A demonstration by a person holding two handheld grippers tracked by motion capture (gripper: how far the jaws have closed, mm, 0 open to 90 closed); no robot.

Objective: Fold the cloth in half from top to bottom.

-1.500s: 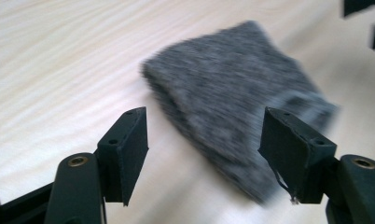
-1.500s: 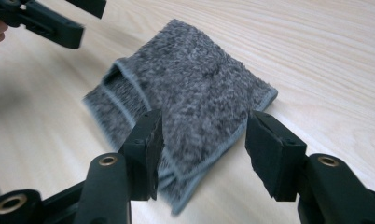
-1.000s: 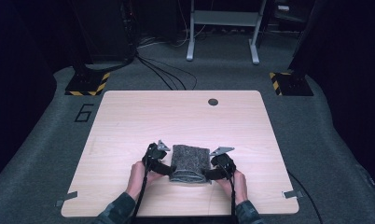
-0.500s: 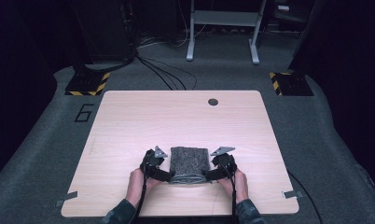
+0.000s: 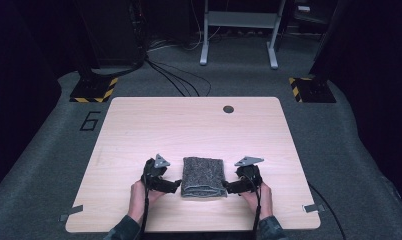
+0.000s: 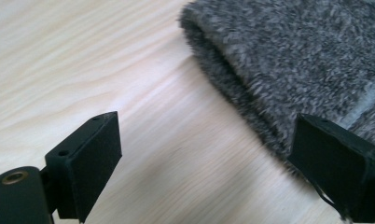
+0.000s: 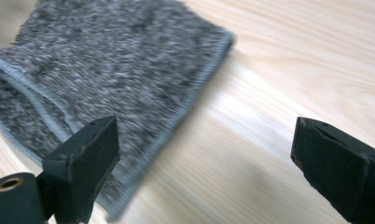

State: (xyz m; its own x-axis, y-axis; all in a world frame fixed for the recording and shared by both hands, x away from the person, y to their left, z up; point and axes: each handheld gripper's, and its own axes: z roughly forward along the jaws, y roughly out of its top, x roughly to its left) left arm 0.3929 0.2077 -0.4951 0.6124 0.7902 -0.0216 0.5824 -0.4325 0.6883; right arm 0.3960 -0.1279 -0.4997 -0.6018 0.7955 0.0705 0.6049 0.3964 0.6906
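Folded grey towel (image 5: 204,176): lies flat on the light wooden table (image 5: 189,130), at its near edge, about midway between left and right. Left hand-held gripper (image 5: 175,185): just beside the towel's left edge, jaws spread and having just been opening, with bare table between them and one jaw over the towel's fringe. Right hand-held gripper (image 5: 228,187): just beside the towel's right edge, jaws likewise spread after just opening, pinching nothing.
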